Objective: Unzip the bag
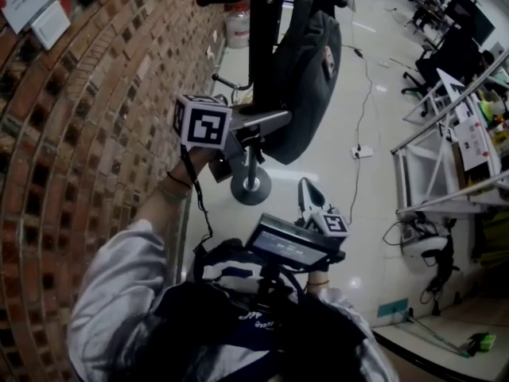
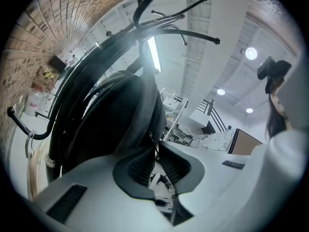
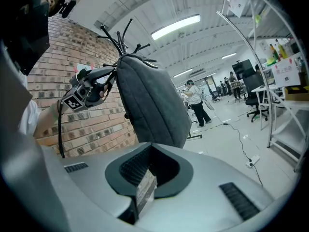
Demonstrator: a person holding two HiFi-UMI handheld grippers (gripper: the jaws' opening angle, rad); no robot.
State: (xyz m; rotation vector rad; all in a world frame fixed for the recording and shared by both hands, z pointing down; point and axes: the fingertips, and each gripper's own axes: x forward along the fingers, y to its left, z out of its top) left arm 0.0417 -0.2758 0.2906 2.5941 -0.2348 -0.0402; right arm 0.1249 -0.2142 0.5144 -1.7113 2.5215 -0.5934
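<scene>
brick wall (image 1: 79, 134), white floor (image 1: 322, 177), grey bag (image 1: 306, 78)

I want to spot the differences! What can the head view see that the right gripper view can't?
Only the head view shows the coat rack's round base on the floor. Only the right gripper view shows a long ceiling light and a person standing far off. Both show the hanging grey bag, the left gripper up by it, and the brick wall.
</scene>
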